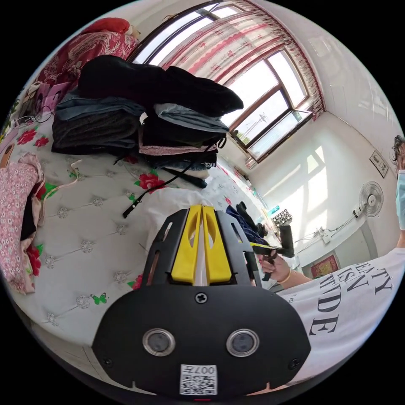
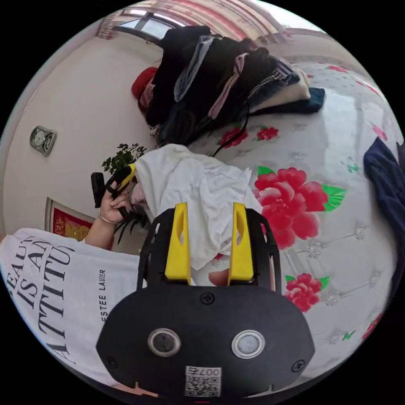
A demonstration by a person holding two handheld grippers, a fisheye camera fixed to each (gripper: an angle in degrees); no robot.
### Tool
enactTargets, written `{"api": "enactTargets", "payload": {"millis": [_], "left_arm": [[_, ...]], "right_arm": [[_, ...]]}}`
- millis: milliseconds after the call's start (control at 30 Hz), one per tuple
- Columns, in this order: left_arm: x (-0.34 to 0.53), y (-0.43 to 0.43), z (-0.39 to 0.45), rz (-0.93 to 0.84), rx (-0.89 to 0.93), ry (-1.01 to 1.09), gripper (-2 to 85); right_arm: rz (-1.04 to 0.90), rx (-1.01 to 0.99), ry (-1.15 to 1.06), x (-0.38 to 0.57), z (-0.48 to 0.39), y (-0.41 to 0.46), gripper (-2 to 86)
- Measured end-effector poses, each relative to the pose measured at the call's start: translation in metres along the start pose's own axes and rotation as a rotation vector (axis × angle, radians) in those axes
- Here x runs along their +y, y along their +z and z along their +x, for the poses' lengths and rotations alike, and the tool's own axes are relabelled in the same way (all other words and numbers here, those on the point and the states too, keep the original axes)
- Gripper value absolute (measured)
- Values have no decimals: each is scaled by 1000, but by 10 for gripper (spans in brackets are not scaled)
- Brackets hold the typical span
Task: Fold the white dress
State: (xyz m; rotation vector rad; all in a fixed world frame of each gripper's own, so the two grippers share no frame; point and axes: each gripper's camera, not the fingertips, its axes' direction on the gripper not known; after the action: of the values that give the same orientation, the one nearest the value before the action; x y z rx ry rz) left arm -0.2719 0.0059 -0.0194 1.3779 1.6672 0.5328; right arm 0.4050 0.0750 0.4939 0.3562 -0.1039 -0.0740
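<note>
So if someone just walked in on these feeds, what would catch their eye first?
Likely the white dress, bunched and lifted off the flowered bed by the left gripper, whose yellow jaws pinch white fabric. Next, the tall pile of dark folded clothes farther back on the bed. The right gripper hangs open beside the dress.

The left gripper view looks low across the bed (image 1: 84, 236) toward the window (image 1: 261, 105). The right gripper view faces back across it, close above the quilt. Both share the clothes pile (image 1: 139, 114) (image 2: 219, 80).
</note>
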Motion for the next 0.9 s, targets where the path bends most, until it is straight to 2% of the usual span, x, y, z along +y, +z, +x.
{"api": "enactTargets", "payload": {"millis": [67, 133, 200, 300, 367, 433, 533, 633, 733, 900], "left_arm": [[1, -15, 26, 25, 29, 47, -10], [4, -33, 49, 48, 46, 88, -10], [12, -61, 71, 78, 22, 130, -10], [29, -106, 83, 131, -90, 153, -10], [42, -129, 86, 149, -179, 157, -10], [57, -149, 84, 171, -211, 131, -10], [77, -171, 90, 195, -105, 95, -10], [85, -182, 125, 233, 80, 159, -10], [84, -202, 175, 289, 199, 278, -10], [100, -265, 243, 483, 406, 510, -10]], "right_arm": [[-180, -13, 4, -12, -16, 61, 72], [-305, -8, 8, -11, -25, 88, 43], [-298, 63, -9, -6, -37, 77, 16], [1, 86, -67, 9, -59, -28, 4], [261, 141, -54, 37, -67, -140, 0], [434, 190, -31, 69, -74, -221, -1], [652, 245, -30, 136, -102, -324, -1], [834, 277, -78, 200, -145, -392, -2], [988, 350, -134, 249, -194, -440, -2], [1194, 381, -267, 306, -259, -498, -2]]}}
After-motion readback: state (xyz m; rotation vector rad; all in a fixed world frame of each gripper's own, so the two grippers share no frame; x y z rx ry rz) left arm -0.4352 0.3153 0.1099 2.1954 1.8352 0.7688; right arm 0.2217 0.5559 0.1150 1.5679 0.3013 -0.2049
